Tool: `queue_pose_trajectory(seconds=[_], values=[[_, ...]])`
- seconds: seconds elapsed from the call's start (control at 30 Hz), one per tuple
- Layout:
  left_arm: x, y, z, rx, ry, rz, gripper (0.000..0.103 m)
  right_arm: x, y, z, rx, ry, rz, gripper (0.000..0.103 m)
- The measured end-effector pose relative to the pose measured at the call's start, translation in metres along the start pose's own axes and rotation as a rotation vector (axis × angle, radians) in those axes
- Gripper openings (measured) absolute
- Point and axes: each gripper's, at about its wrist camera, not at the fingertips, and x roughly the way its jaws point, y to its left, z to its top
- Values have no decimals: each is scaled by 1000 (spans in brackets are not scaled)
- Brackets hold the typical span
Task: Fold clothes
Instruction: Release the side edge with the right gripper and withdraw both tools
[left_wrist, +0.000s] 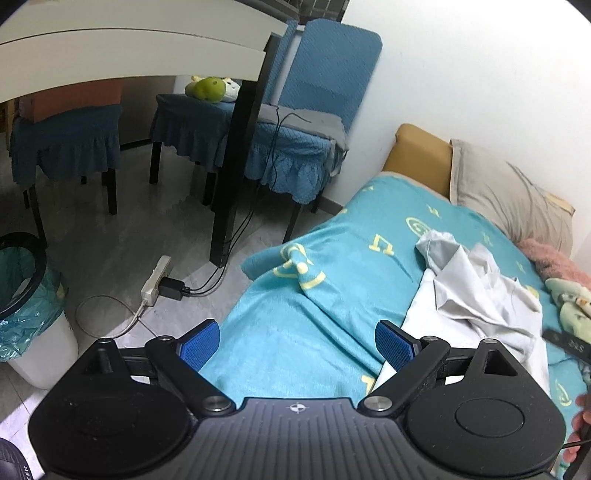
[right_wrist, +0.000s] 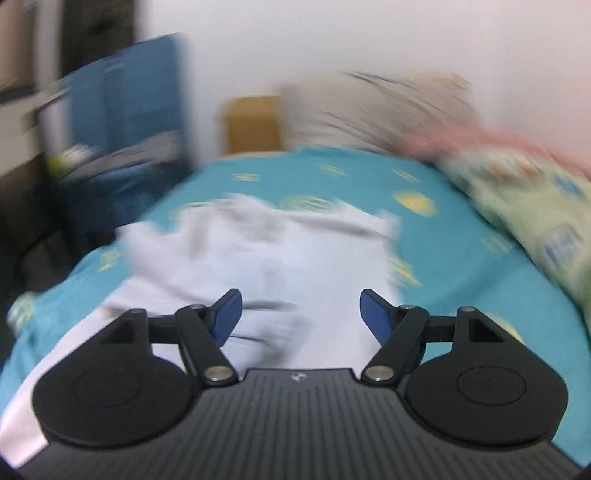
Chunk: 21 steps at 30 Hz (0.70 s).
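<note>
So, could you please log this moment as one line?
left gripper: open, empty | right gripper: open, empty | white garment: crumpled, unfolded on teal blanket

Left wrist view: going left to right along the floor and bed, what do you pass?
Bin → power strip → teal blanket → white garment → green patterned cloth.

We see a bed covered by a teal blanket (left_wrist: 295, 332) printed with yellow shapes. A crumpled white garment (left_wrist: 476, 295) lies directly on the blanket, spread along its middle. Beyond the garment, at the head of the bed, a beige pillow (left_wrist: 509, 195) rests. To the right of the garment, near the wall, lie a pink fluffy item (left_wrist: 554, 258) and a pale green patterned cloth (right_wrist: 524, 195).
</note>
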Motion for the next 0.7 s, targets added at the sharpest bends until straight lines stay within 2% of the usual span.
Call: queue_pose_trajectory(seconds=[0.1, 0.2, 0.27, 0.3, 0.33, 0.43, 0.5, 0.63, 0.7], values=[[5, -4, -3, 23, 13, 7, 93, 17, 43, 6, -151, 42, 174, 70], [9, -5, -7, 39, 21, 9, 93, 45, 86, 3, -304, 110, 243, 69], [11, -6, -9, 48, 27, 10, 93, 68, 98, 0, -355, 164, 229, 57], [11, -7, -10, 52, 30, 10, 93, 77, 100, 0, -348, 182, 208, 31], [12, -7, -10, 55, 33, 8, 93, 79, 98, 4, -312, 180, 195, 8], [12, -8, -12, 60, 45, -11, 93, 77, 74, 25, -124, 95, 229, 7], [12, -10, -13, 65, 47, -26, 93, 75, 55, 36, -25, 19, 201, 6], [14, -19, -19, 94, 47, -51, 93, 89, -1, 56, 213, -75, 54, 6], [16, -24, -22, 115, 49, -56, 93, 104, -28, 60, 331, -71, -32, 6]])
